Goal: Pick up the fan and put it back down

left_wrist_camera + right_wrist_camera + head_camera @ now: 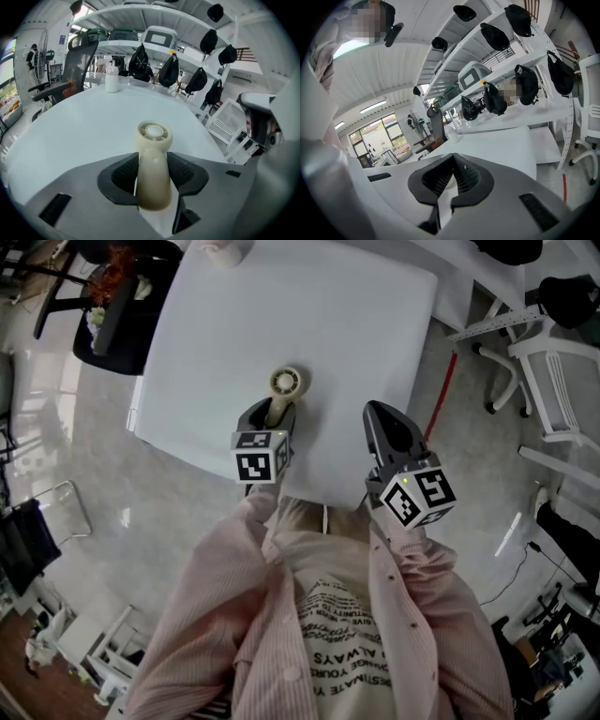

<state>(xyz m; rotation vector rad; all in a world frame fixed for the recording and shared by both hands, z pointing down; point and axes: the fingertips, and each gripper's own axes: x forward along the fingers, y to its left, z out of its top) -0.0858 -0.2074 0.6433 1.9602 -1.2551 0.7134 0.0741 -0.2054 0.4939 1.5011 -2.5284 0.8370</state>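
A cream hand-held fan [285,383] with a round head and a tapering handle is over the white table [328,324], near its front edge. My left gripper [272,420] is shut on the handle; in the left gripper view the black pads [185,171] press both sides of the fan [153,159], and its head points away from me. I cannot tell whether the fan touches the tabletop. My right gripper [379,414] hovers at the table's front right edge, shut with nothing in it; its jaw tips meet in the right gripper view [452,157].
A white cup [111,78] stands at the table's far edge. A black office chair [117,306] is beyond the table's left corner. White chairs [553,381] stand to the right. Shelves with dark bags [169,70] lie behind the table.
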